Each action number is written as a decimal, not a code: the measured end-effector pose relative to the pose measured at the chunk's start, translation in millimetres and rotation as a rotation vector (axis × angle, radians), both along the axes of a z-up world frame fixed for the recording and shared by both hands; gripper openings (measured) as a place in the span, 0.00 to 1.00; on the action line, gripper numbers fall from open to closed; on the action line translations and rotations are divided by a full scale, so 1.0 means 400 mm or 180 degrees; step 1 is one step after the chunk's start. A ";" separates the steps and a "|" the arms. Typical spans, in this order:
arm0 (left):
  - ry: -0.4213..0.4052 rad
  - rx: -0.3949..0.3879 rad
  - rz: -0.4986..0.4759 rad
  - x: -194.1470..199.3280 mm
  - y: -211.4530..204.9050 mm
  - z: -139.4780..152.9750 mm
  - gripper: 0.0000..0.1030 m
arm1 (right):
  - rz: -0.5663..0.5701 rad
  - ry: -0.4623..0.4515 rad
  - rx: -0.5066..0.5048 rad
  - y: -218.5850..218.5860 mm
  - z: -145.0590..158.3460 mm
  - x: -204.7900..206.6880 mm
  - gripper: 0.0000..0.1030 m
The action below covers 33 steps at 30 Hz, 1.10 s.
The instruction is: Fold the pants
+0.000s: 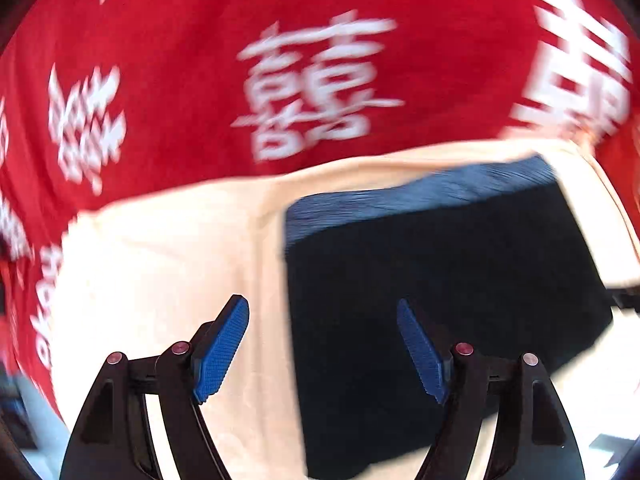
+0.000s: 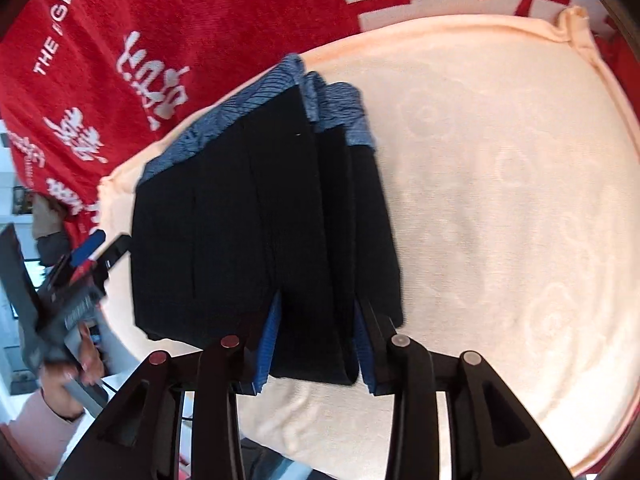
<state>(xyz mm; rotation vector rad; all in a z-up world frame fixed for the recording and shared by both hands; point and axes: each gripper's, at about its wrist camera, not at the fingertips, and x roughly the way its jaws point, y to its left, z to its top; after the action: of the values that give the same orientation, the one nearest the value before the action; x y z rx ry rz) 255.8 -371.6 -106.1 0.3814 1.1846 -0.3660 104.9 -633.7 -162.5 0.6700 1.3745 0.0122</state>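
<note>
Black pants (image 2: 240,220) with a blue-grey waistband (image 2: 340,112) lie folded in several layers on a cream towel (image 2: 500,200). My right gripper (image 2: 316,304) straddles their near edge from above. A thick fold of black cloth fills the gap between its blue pads (image 2: 266,344), and the jaws stand apart. In the blurred left wrist view the pants (image 1: 440,280) lie to the right. My left gripper (image 1: 320,304) hangs open over their left edge and the towel (image 1: 160,260), nothing between its fingers. A hand holds that left gripper (image 2: 103,249) at the pants' left side.
The towel lies on a red blanket (image 1: 180,80) with white characters, which extends beyond it at the top and left (image 2: 200,20). The towel's hemmed far corner (image 2: 576,28) bunches up at the top right. A person's hand (image 2: 80,368) and room clutter show at the far left.
</note>
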 end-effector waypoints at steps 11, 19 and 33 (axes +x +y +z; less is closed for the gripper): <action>0.0127 0.0021 0.0101 -0.012 0.012 -0.104 0.76 | 0.0156 -0.0457 -0.0095 0.081 0.101 0.053 0.44; 0.0362 -0.0107 0.0111 -0.024 0.019 -0.092 0.76 | 0.0707 -0.0325 -0.0481 0.154 0.020 0.024 0.45; 0.0548 -0.0066 0.0333 -0.101 -0.011 -0.076 0.78 | 0.1009 -0.0371 -0.0335 0.178 0.022 0.043 0.72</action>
<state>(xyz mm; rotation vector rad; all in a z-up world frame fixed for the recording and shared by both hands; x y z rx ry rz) 215.6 -375.8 -136.4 0.2724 1.3621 -0.3248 122.0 -562.5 -153.6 0.3532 1.3465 0.2268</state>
